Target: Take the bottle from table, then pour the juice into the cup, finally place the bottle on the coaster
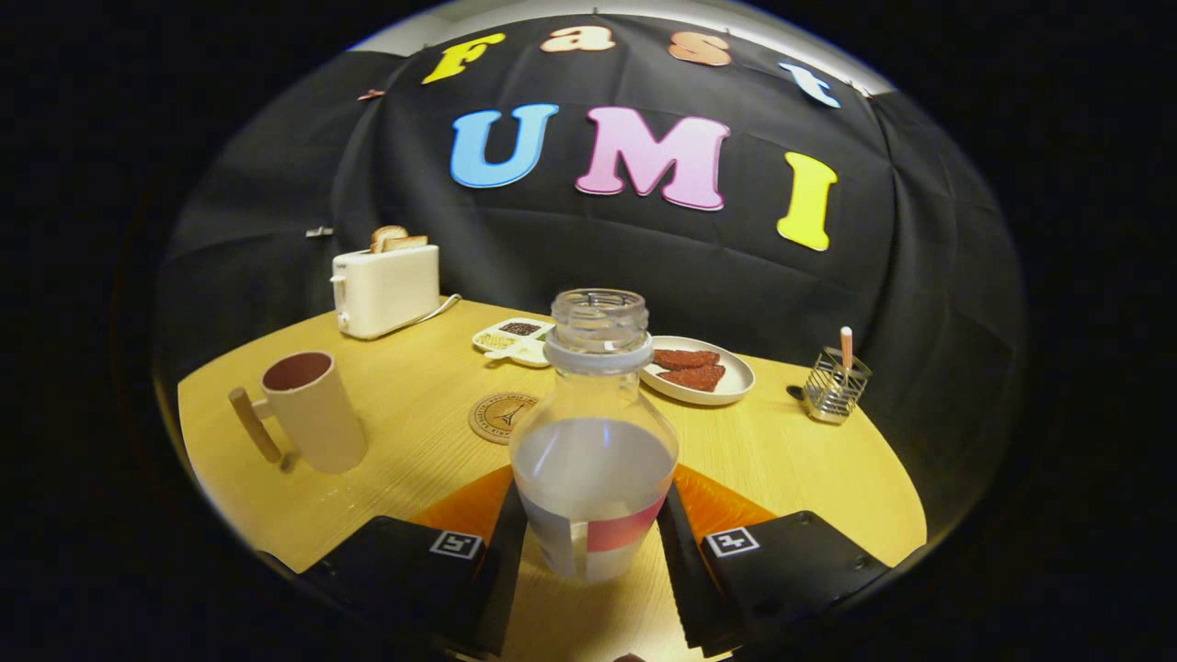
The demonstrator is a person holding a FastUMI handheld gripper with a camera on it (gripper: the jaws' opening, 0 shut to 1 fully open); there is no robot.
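Bottle (593, 441) upright, long axis vertical, uncapped mouth up, clamped btwn the fingers (679, 542) w/ both pressing its sides; label wording unreadable. Coaster (501, 418) just beyond on desk (782, 460), emblem text too small to read. Cup (308, 409) off left, handle facing left.

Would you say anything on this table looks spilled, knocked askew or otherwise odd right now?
Nothing stands out. The uncapped bottle stands upright between the gripper fingers, which sit against its sides. The cup, coaster, toaster and plate sit upright with no spill visible on the table.
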